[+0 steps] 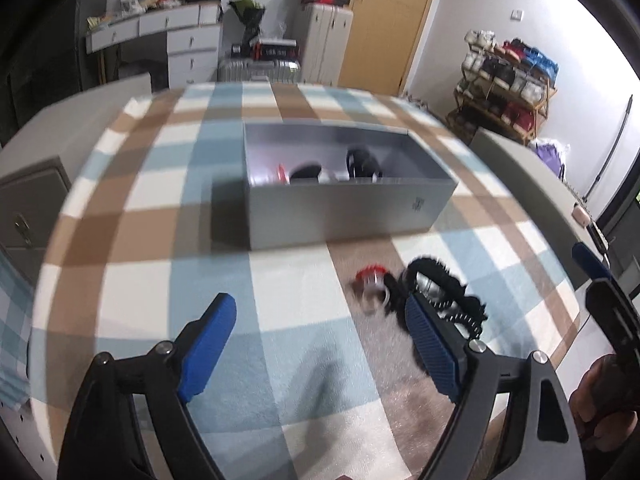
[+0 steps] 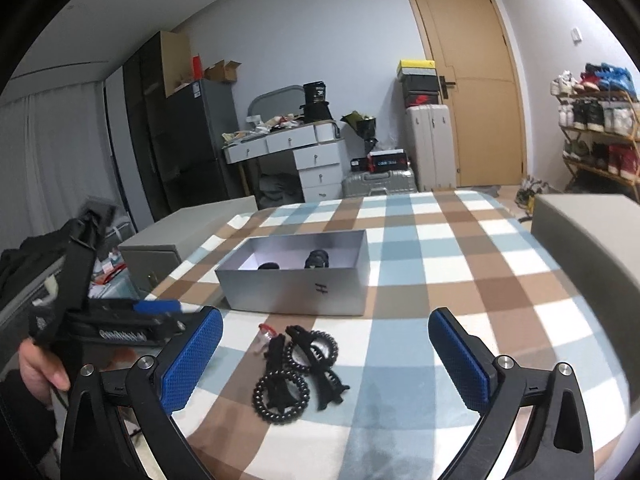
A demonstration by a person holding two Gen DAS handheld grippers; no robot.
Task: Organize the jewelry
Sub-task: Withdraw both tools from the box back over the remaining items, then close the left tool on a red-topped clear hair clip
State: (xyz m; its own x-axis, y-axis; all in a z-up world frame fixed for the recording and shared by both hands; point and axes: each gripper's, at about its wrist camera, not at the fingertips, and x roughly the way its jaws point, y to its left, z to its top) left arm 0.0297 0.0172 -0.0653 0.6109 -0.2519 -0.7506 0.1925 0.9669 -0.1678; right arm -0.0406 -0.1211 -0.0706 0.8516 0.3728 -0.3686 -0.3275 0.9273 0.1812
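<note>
Both claws stand wide open with nothing between their blue pads. The right claw [image 2: 326,354] hangs over a heap of black hair clips [image 2: 298,368] on the checked blanket [image 2: 460,264], which lies just ahead, between its fingers. The left claw [image 1: 320,344] has that heap beside its right finger. Beyond both sits the open grey box [image 2: 296,290], with dark pieces inside.

beyond your checked blanket [image 2: 440,264] you have a wooden door [image 2: 472,92] shut in the far wall, a white dresser [image 2: 304,156] littered on top, a silver suitcase [image 2: 378,184] lying flat beside it, and a shoe rack [image 2: 600,128] full of sneakers at the right. a dark cabinet [image 2: 188,140] stands left.
</note>
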